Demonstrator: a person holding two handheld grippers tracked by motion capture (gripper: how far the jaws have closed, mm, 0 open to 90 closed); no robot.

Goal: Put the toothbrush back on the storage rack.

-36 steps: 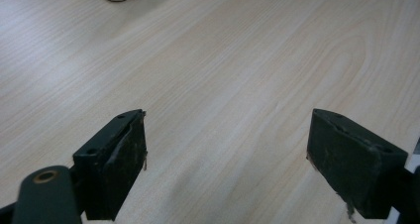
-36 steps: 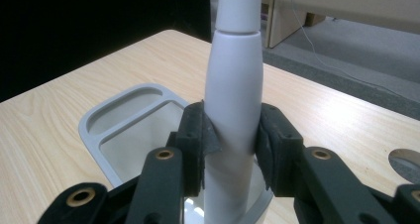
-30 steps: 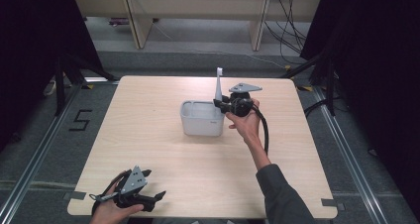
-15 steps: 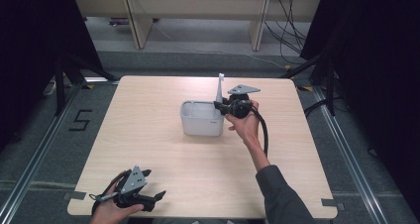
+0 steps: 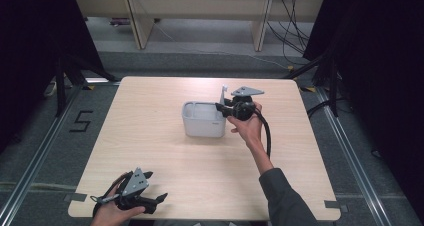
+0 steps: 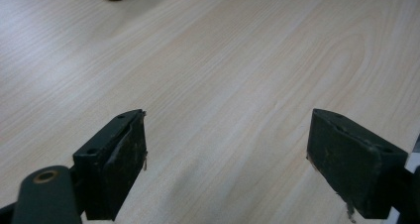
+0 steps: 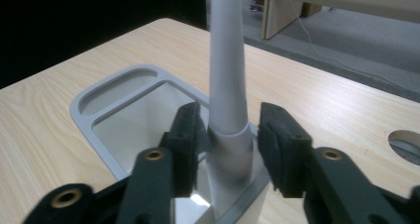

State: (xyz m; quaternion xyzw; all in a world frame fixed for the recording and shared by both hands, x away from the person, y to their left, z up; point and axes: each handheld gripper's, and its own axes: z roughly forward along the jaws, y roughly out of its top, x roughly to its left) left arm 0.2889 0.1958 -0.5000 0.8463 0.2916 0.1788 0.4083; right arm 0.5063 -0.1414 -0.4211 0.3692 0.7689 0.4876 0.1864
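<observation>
Bracketing the white handle (image 7: 227, 85) standing in the grey container (image 5: 200, 120) at desk (image 5: 150, 136) centre.
Your right gripper (image 7: 228, 140) straddles it at 3 o'clock, jaws not yet closed; your left gripper (image 6: 228, 159) rests wide open, empty, at 7 o'clock.

This looks like a lab or recording studio rather than a home. A bare light-wood table (image 5: 150, 136) stands on grey carpet (image 5: 45, 151) between metal floor rails (image 5: 30, 171), with black curtains (image 5: 30, 46) on both sides. A "5" (image 5: 81, 121) is taped on the floor, loose cables (image 5: 295, 31) trail behind, and pale shelving or bench legs (image 5: 135, 21), hard to identify, stand beyond.
</observation>
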